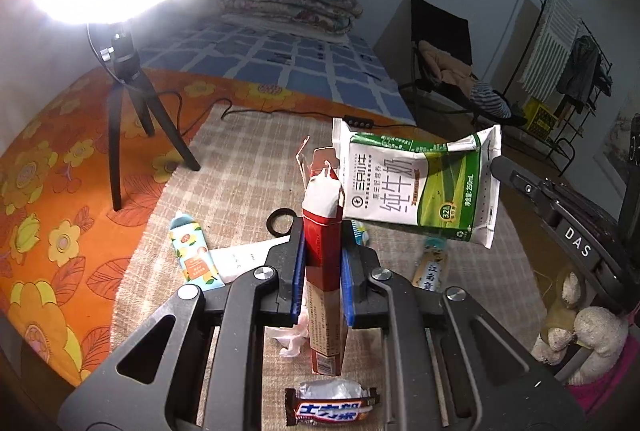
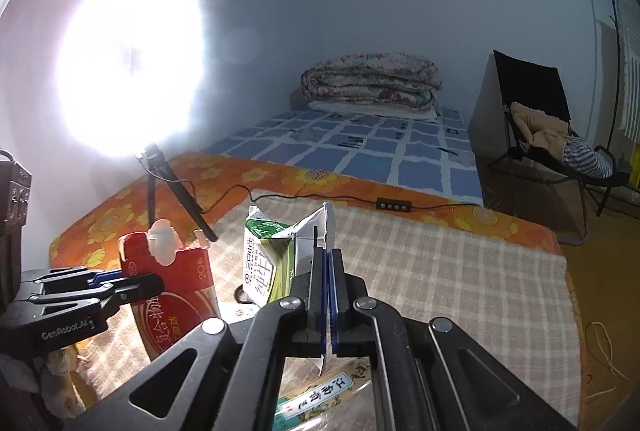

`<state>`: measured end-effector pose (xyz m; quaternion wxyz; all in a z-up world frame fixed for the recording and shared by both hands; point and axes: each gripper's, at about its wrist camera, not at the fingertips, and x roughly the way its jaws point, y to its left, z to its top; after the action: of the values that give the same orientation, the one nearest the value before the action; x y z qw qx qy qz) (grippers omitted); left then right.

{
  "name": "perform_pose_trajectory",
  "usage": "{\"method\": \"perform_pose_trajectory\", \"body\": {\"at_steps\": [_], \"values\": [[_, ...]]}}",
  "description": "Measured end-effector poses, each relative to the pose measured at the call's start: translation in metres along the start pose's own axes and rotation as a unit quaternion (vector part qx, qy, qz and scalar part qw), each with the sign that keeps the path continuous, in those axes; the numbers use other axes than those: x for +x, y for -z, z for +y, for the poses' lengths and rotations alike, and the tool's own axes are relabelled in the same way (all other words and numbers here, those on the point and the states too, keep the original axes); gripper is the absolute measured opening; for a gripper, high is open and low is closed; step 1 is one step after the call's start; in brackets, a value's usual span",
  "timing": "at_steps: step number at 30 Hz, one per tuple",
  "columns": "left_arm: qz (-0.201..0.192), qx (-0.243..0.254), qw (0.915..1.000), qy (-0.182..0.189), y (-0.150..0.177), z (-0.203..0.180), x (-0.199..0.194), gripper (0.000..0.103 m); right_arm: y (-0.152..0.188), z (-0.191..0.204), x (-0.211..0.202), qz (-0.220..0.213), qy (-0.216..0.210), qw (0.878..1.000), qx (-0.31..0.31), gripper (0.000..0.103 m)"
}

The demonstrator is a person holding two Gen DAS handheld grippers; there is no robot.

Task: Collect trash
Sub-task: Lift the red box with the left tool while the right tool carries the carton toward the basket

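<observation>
Jaws clamp carton (image 1: pixel 420 187) and box (image 1: pixel 322 263) above candy bar (image 1: pixel 332 409).

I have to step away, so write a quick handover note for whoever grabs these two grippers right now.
Left gripper: shut on the red cigarette pack, held upright, white tissue stuffed in its torn top.
Right gripper: shut on the edge seam of the flattened milk carton, lifted off the checked cloth.
Done: both pieces are picked up. No bin shows in either view.
Left on the cloth: Snickers bar, floral tube, crumpled tissue, white paper, black ring, a labelled bottle and a small wrapper beside the pack.
</observation>
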<state>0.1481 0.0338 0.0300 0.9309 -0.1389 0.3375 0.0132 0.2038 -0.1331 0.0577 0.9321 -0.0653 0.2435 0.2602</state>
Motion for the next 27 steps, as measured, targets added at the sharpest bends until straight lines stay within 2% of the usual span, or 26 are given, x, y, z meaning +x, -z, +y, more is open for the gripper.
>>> {"method": "perform_pose_trajectory", "body": {"at_steps": [9,15,22,27], "values": [[-0.026,0.011,0.9996,0.007,0.009,0.002,-0.064,0.013,0.01,0.009,-0.057,-0.006,-0.022,1.0,-0.007,0.0],[-0.043,0.016,0.9988,0.017,0.022,0.007,-0.11,0.013,0.036,0.029,-0.101,-0.001,-0.04,0.999,-0.029,0.0],[-0.034,0.025,0.9986,0.031,0.054,0.01,-0.142,0.013,0.082,0.043,-0.141,0.038,-0.069,0.996,-0.037,0.0],[-0.011,0.029,0.9986,0.044,0.082,0.005,-0.15,0.013,0.113,0.046,-0.157,0.074,-0.088,0.993,-0.026,0.0]]}}
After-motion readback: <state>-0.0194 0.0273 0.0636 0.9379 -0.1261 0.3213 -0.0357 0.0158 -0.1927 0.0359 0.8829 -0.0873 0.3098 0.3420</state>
